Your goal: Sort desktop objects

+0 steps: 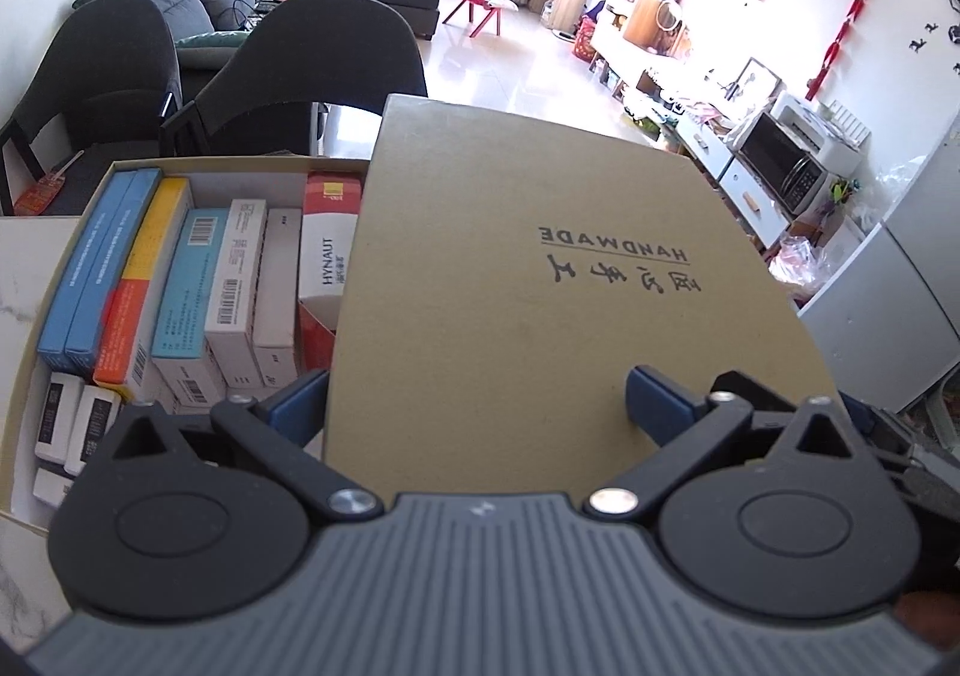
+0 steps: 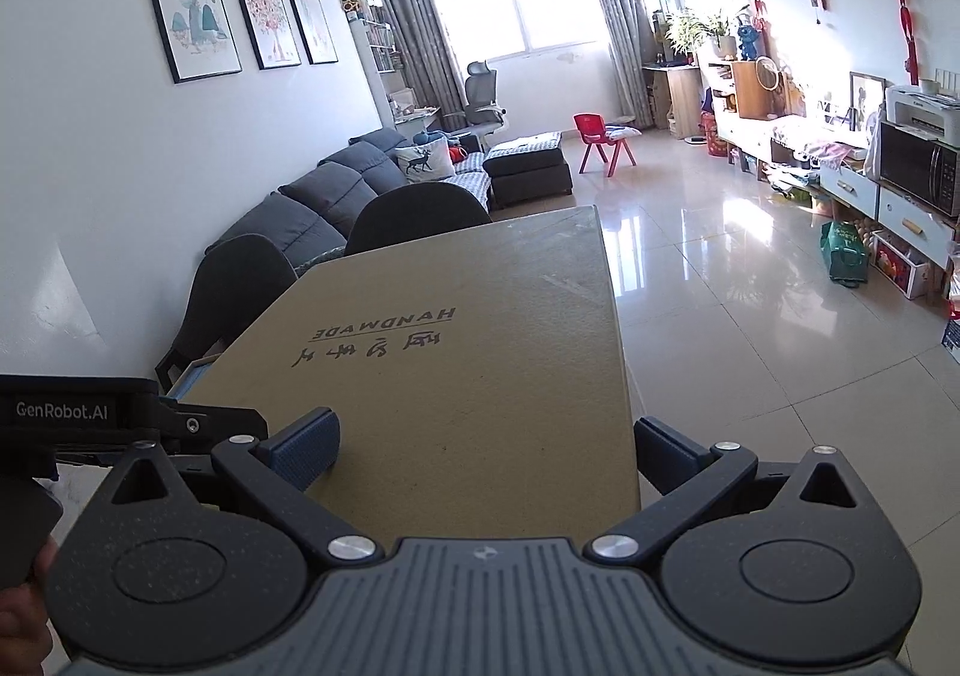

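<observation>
Kraft-cardboard lid printed "HANDMADE" above brush characters hangs tilted over the right part of the open box, near edge toward both cameras; left gripper and right gripper each straddle that edge, fingers spread wide, and whether the pads actually pinch the card I cannot tell; it looks light, stiff and smooth, likely to bow or slip, so hold it at the two near corners; inside the box stand small cartons, one red-and-white carton reading "HYNAUT"; "GenRobot.AI" marks the left gripper's body in the right wrist view.
</observation>
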Available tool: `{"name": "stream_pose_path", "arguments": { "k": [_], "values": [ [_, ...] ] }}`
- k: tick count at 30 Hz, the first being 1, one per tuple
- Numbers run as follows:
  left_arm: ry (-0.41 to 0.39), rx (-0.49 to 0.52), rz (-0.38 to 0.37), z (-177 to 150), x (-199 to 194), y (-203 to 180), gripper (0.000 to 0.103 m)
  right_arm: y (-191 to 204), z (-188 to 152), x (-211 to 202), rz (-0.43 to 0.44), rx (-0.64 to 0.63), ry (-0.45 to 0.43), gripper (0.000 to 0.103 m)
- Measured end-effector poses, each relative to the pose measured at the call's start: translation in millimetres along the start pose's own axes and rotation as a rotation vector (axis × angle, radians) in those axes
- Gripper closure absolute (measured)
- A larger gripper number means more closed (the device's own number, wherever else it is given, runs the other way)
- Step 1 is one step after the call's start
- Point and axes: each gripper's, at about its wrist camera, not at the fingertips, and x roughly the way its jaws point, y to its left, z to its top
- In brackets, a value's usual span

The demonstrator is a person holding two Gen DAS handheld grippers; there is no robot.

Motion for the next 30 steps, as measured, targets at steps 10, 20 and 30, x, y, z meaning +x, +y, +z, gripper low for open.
{"name": "stream_pose_path", "arguments": {
  "k": [10,20,30],
  "values": [
    [0.006,-0.051,0.001,-2.5,1.3,40.7,0.000,51.6,-5.2,36.9,-0.002,-0.034,0.015,0.000],
    [-0.010,-0.115,0.030,1.7,-13.3,85.3,0.000,101.7,-2.3,67.3,0.040,-0.083,0.040,0.000],
    [-0.037,-0.157,0.077,9.5,-24.8,119.0,0.000,143.7,2.7,91.4,0.090,-0.109,0.046,0.000]
  ]
}}
